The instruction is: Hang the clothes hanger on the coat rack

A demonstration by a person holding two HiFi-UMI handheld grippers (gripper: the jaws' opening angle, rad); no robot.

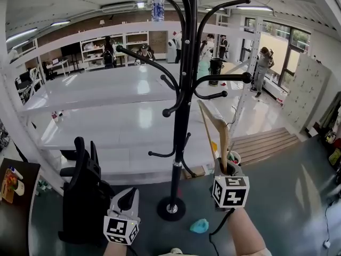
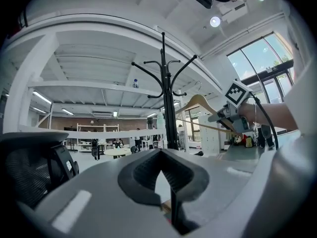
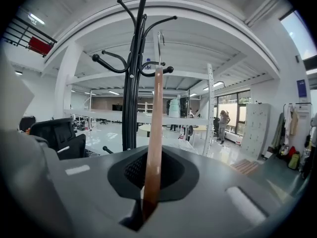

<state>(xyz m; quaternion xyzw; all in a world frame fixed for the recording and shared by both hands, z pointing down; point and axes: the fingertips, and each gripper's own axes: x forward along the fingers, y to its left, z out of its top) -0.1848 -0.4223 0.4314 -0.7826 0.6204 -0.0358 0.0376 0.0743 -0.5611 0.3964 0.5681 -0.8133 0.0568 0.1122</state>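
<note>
A tall black coat rack [image 1: 181, 116] stands on a round base [image 1: 171, 208] in the middle of the head view, with curved arms spreading at several heights. To the right of the pole my right gripper [image 1: 226, 170] is shut on a wooden clothes hanger [image 1: 214, 128], which it holds upright. In the right gripper view the hanger [image 3: 154, 133] rises from between the jaws, and its metal hook [image 3: 160, 43] is close beside the rack's upper arms [image 3: 131, 63]. My left gripper [image 1: 128, 199] is low on the left, shut and holding nothing. The left gripper view shows the rack [image 2: 168, 108] and the hanger [image 2: 198, 103] ahead.
A black office chair [image 1: 85, 196] stands just left of my left gripper. A teal object [image 1: 200, 226] lies on the floor near the rack's base. White shelving [image 1: 106, 97] runs behind the rack, with a water bottle [image 1: 157, 5] on top. A wooden pallet [image 1: 266, 143] lies at the right.
</note>
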